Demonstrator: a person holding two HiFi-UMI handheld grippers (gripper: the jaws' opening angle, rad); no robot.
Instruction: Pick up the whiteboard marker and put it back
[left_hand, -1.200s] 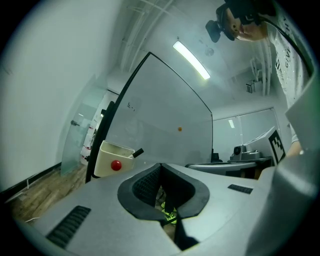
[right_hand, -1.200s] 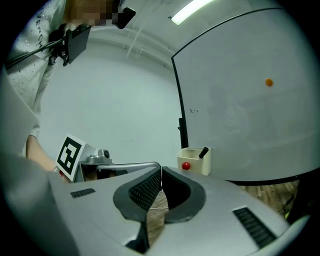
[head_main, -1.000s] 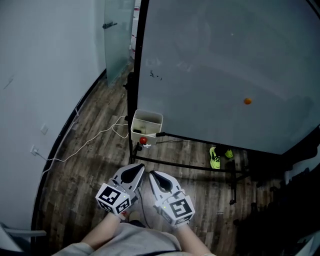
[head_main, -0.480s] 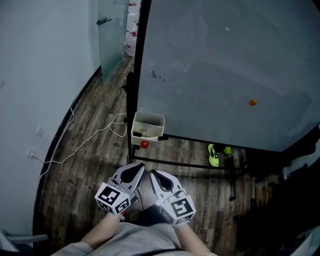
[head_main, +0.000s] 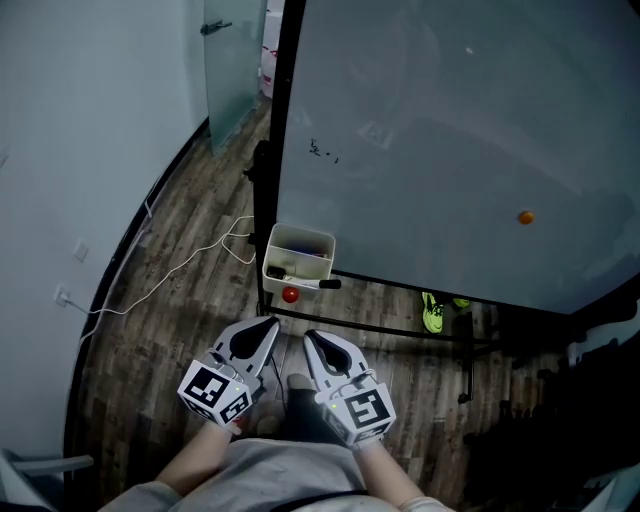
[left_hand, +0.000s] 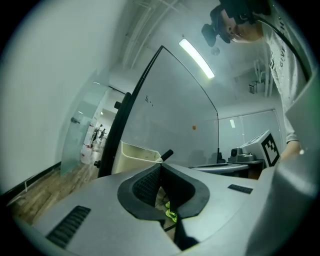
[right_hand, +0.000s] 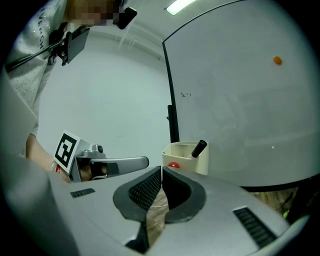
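Jaws are seen pressed tight together on the grey left gripper and the grey right gripper, and nothing is gripped by either. Both are levelled side by side towards the cream plastic bin hung at the large whiteboard's lower corner. The black-capped whiteboard marker is propped inside that bin, cap jutting past the rim, well apart from both grippers.

Whiteboard fills upper right of frame, w/ a dot on it at far right. Bin sits at board's lower-left corner, centre frame. Marker lies in bin, one end jutting right. Cable on floor, left of bin. Left tongs & right tongs side by side, bottom centre, below bin & apart from it.
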